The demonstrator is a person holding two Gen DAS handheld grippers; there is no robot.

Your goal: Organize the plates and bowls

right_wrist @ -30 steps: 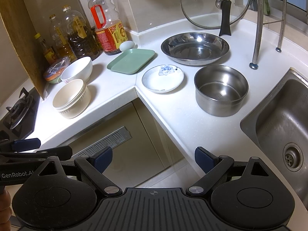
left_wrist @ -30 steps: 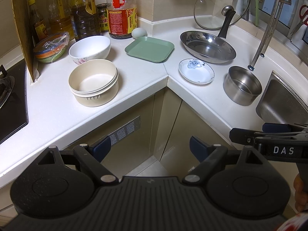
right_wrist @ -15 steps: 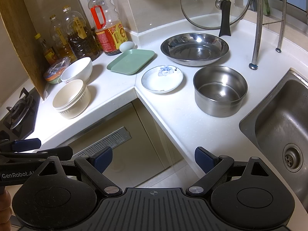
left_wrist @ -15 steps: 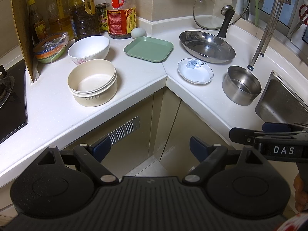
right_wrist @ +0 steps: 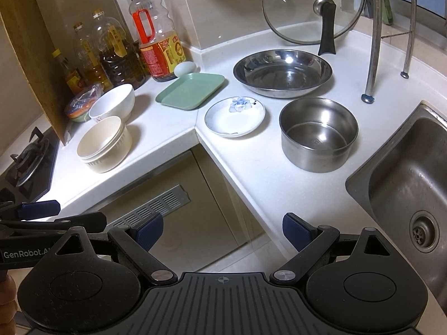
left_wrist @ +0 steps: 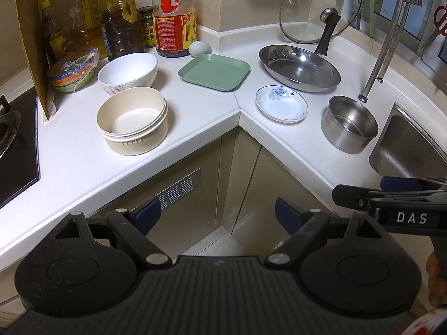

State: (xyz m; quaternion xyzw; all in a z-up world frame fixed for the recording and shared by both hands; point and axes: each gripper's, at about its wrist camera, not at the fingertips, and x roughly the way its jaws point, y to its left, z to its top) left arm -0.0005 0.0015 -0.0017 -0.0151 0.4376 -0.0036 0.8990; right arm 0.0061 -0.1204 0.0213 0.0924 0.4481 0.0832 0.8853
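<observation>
On the white corner counter stand stacked cream bowls [left_wrist: 132, 121] [right_wrist: 104, 144], a white bowl [left_wrist: 127, 72] [right_wrist: 112, 103], a green square plate [left_wrist: 214, 71] [right_wrist: 190, 90], a small white flowered dish [left_wrist: 281, 103] [right_wrist: 235, 116], a steel bowl [left_wrist: 349, 124] [right_wrist: 318, 134] and a wide steel dish [left_wrist: 299, 67] [right_wrist: 282, 72]. My left gripper [left_wrist: 217, 214] is open and empty, held in front of the counter below its edge. My right gripper [right_wrist: 223, 229] is open and empty, also short of the counter.
Oil bottles [left_wrist: 174, 19] and an egg [left_wrist: 199, 48] stand at the back corner. A wrapped coloured bowl [left_wrist: 73, 70] sits by a wooden board. A glass lid [left_wrist: 321, 8] leans on the wall. A sink [right_wrist: 413, 195] is at the right, a stove [right_wrist: 28, 164] at the left.
Both views have shifted very slightly; the counter objects have not moved and both grippers remain open.
</observation>
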